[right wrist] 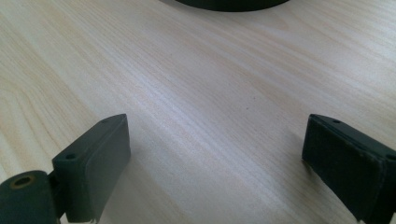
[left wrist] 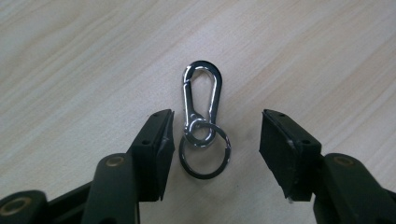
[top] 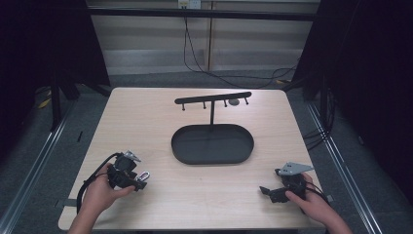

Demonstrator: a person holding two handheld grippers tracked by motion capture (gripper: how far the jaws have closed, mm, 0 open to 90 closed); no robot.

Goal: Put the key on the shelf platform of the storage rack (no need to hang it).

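Two grippers held by a person over a light wood table. Left gripper, near the table's front-left, has jaws spread wide w/ one silver carabiner lying flat btwn them, joined to one keyring; nothing gripped yet. The clip sits closer to one jaw, maybe touching it. Likely step: picking up the clip. Next move probably calls for centring, then closing on it. Mid-table: one black oval tray w/ one hook rack standing at its far edge, approx four pegs. Right gripper, front-right, jaws wide apart, empty, over bare wood.
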